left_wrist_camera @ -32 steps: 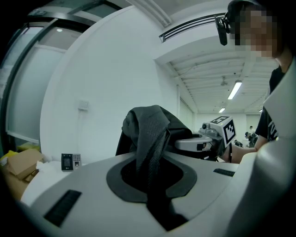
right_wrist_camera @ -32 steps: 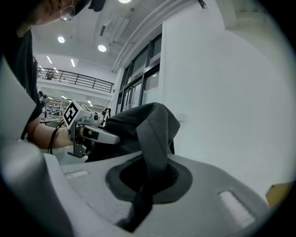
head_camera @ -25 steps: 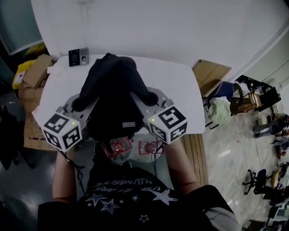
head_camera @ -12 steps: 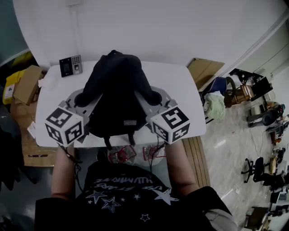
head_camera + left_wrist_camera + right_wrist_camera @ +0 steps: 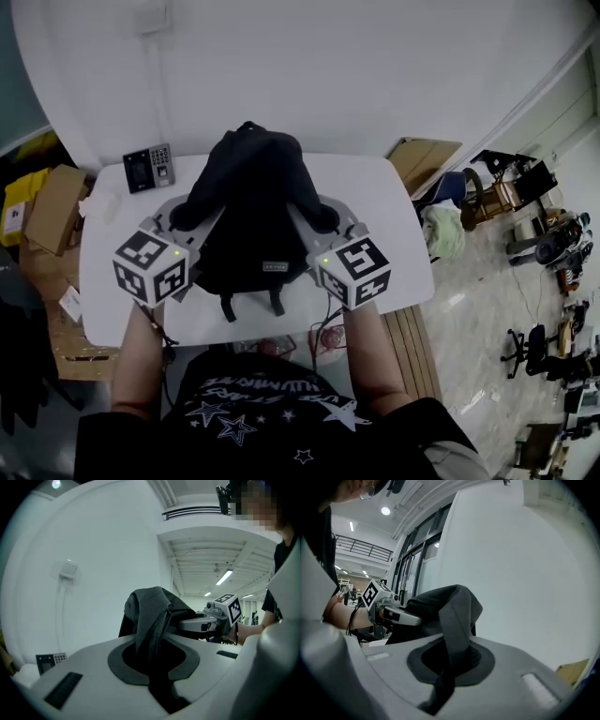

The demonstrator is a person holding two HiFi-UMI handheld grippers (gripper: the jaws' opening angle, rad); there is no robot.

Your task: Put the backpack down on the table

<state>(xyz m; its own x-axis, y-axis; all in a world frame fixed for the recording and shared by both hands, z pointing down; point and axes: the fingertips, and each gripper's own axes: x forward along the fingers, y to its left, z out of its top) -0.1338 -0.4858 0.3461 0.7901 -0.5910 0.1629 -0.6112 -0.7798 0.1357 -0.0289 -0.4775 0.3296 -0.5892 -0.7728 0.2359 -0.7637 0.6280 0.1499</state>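
My left gripper (image 5: 184,219) at nine o'clock and right gripper (image 5: 328,221) at three each clench a strap (image 5: 151,625) of the backpack (image 5: 248,211) over the table (image 5: 394,202); I can't see inside it.

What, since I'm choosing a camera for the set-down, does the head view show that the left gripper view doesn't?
Head view only: the table's full top, cardboard boxes beside it. Left gripper view only: the left tool shut on a shoulder strap, ceiling lights. Both: the black backpack, the right tool, the keypad.
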